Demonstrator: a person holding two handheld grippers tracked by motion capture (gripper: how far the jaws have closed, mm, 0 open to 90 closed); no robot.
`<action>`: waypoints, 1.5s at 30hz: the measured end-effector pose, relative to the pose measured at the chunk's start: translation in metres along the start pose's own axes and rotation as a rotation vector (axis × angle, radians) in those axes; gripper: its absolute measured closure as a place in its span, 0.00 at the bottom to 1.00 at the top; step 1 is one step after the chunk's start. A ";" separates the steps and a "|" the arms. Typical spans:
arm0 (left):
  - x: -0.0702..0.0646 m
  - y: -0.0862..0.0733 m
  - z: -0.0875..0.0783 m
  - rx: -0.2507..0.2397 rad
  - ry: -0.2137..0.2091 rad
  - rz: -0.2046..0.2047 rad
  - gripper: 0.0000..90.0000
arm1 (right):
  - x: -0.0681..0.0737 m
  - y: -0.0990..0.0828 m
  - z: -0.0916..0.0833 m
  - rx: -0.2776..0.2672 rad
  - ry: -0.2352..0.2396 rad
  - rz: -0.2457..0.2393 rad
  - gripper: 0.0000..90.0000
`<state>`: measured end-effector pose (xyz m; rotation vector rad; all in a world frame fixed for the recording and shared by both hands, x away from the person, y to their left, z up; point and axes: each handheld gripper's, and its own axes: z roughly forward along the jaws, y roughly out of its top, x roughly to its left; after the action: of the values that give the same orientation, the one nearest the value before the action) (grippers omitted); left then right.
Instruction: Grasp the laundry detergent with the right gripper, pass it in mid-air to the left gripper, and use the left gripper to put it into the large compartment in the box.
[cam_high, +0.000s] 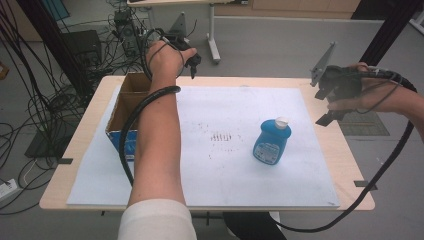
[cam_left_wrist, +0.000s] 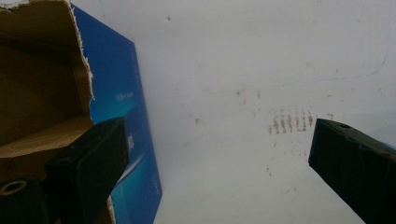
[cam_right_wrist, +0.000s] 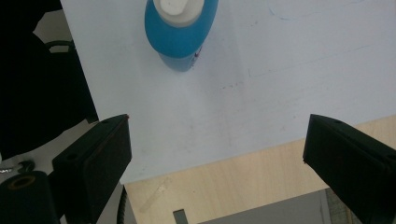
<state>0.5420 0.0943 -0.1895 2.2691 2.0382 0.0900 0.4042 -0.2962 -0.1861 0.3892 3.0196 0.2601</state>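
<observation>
Nearest, at the bottom of the high view, a white sleeve (cam_high: 157, 220) is seen, and the left forearm (cam_high: 156, 145) is stretched straight up the frame across the white sheet (cam_high: 210, 175) laid on the bench (cam_high: 345, 165).

Plenty of bare sheet is left around the blue bottle (cam_high: 271, 141), which is stood upright right of centre, with its white cap (cam_high: 282, 121) on top. It's kept well apart from both tools. A strip of bare wood is left showing along the right edge of the bench.

The cardboard box (cam_high: 122, 107) is parked at the left edge of the sheet, open side up, blue print on its side. Some faint brown marks (cam_high: 220, 136) are spotted mid-sheet.

Further back, the left tool (cam_high: 192, 61) is held past the far edge of the bench at upper left, above the box's far corner, the wrist bent and the cable (cam_high: 131, 125) looped along the arm. In the left gripper view its jaws are spread wide with nothing between them, the box wall just by one jaw.

The right tool (cam_high: 334, 97) is held at the upper right of the frame, over the bench's right edge. Its jaws are spread wide too, nothing gripped; in the right gripper view the bottle (cam_right_wrist: 181, 30) is seen ahead at the top.
</observation>
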 end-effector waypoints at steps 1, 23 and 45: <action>0.000 0.000 -0.001 -0.001 0.001 0.001 0.06 | 0.000 0.000 0.000 -0.001 -0.001 0.000 0.09; 0.003 -0.003 -0.005 -0.010 0.002 0.004 0.06 | 0.003 0.001 0.000 0.004 -0.011 0.012 0.08; 0.004 -0.007 -0.010 -0.019 0.002 0.007 0.06 | 0.016 -0.020 0.032 0.020 -0.013 0.057 0.06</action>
<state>0.5349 0.0994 -0.1806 2.2661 2.0217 0.1120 0.3875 -0.3066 -0.2219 0.4768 3.0044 0.2305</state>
